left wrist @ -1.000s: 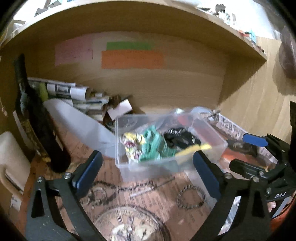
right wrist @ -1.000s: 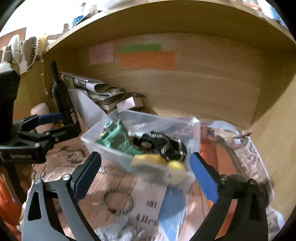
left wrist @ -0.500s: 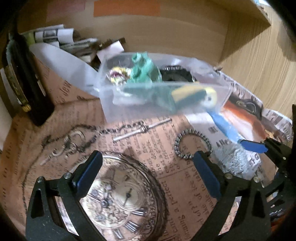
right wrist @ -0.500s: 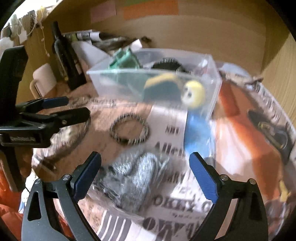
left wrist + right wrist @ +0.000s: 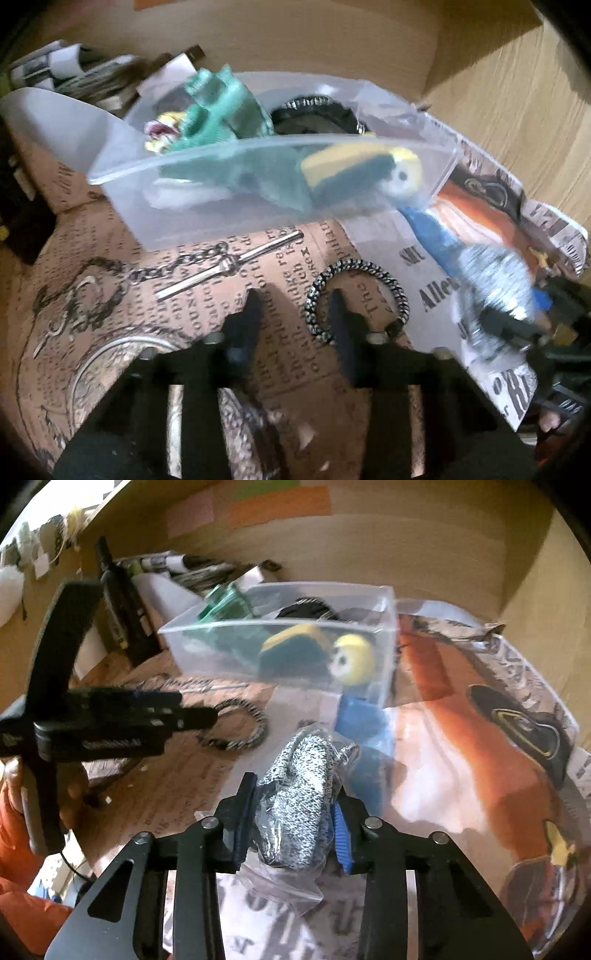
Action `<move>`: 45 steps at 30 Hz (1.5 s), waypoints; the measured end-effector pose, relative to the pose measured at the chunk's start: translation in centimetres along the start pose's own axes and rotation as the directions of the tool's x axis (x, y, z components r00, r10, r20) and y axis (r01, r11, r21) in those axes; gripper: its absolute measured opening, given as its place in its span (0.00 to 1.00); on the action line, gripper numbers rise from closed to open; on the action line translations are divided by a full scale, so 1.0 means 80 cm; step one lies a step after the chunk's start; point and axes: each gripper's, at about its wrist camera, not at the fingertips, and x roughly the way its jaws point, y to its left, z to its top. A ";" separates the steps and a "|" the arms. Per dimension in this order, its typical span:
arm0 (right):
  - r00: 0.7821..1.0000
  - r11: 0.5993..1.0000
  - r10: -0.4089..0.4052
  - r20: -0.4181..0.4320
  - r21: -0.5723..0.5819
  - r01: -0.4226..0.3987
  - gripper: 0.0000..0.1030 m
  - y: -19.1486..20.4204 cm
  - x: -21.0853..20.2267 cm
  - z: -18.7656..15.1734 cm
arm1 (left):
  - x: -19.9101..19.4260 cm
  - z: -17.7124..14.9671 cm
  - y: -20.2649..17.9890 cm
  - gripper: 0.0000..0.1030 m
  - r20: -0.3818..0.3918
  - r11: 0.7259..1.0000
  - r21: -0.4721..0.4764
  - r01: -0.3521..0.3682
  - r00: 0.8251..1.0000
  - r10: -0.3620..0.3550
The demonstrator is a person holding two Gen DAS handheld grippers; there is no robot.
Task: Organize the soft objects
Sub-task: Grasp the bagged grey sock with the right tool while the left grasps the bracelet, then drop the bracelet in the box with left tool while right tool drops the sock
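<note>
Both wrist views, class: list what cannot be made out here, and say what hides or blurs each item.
- Left wrist view: whether the left gripper pinches the braided hair tie; its fingers hide the contact.
- Left wrist view: the bagged grey fabric is smeared by motion blur.
- Right wrist view: the bag's underside, hidden by the right gripper, which is shut on it.
- Both views: items low in the clear plastic bin, blurred behind its wall.

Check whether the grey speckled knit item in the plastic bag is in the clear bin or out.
Out. The grey speckled knit item lies on the printed paper before the clear plastic bin, clamped by the right tool.
</note>
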 end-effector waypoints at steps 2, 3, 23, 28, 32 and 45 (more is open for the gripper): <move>1.000 1.000 -0.009 0.021 0.009 0.009 0.33 -0.007 -0.006 0.005 | 0.003 0.002 -0.006 0.19 0.008 1.000 0.019 -0.003 1.000 0.003; 0.999 1.000 -0.013 0.030 0.010 0.013 0.33 -0.008 -0.007 0.008 | 0.004 0.004 -0.009 0.12 0.004 0.999 0.032 0.007 1.000 -0.007; 0.967 0.997 -0.018 0.255 -0.066 0.036 0.33 -0.004 -0.031 0.105 | -0.103 0.072 0.010 0.06 0.285 0.999 0.013 -0.029 0.958 0.024; 0.954 0.993 -0.010 0.300 -0.106 0.044 0.33 0.006 -0.031 0.134 | -0.109 0.095 0.015 0.06 0.328 0.999 -0.008 -0.044 0.944 0.044; 0.949 0.992 -0.003 0.316 -0.119 0.043 0.33 0.006 -0.022 0.154 | -0.102 0.110 0.019 0.06 0.335 0.998 -0.026 -0.056 0.940 0.061; 0.987 0.997 0.005 0.158 -0.078 0.008 0.33 -0.020 0.079 0.174 | -0.017 0.130 0.028 0.06 0.243 0.992 -0.017 -0.127 0.962 0.127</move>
